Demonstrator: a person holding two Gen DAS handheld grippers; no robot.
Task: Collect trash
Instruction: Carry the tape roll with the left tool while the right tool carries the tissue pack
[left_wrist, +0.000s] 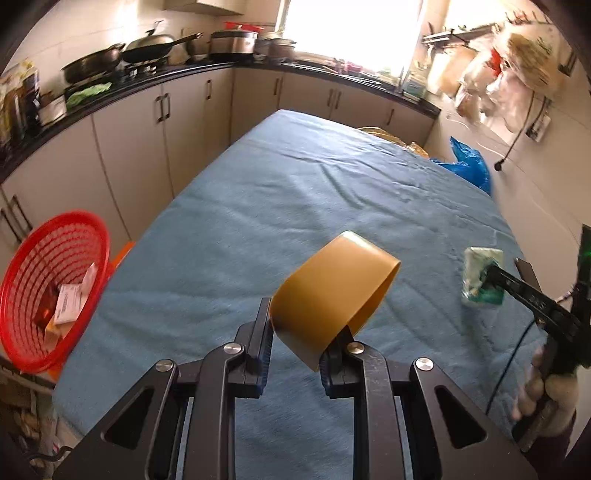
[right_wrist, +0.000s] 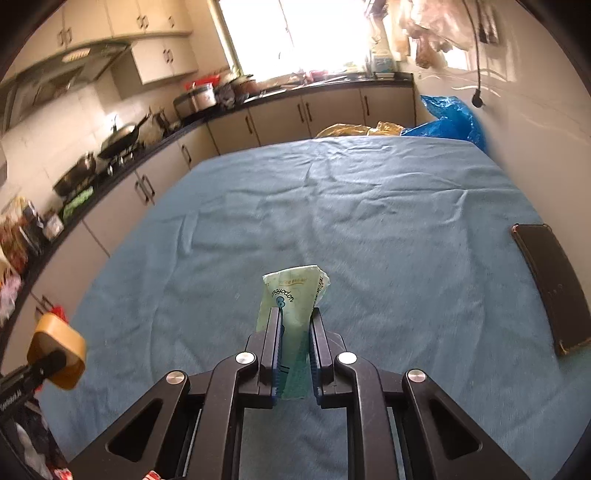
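Two pieces of trash are held off the table at once. From the left wrist view, the left gripper (left_wrist: 301, 328) is clenched on a squashed yellow tape ring (left_wrist: 334, 286), pinching its wall above the blue cloth (left_wrist: 295, 184). A red basket (left_wrist: 55, 291) with scraps already in it sits past the table's left edge, tilted toward the camera. Off to the right, a hand (left_wrist: 546, 391) carries the other tool.

From the right wrist view, the right gripper (right_wrist: 295, 321) grasps a pale green packet (right_wrist: 291, 295), which stands up between its jaws. A dark phone (right_wrist: 554, 288) lies near the right edge; most of the cloth ahead is bare.

Judging by this, pickup is finished and delivery is in hand: both loads should travel left over the table edge to the basket, then be released. Nothing blocks that path, though the packet must cross the whole width.
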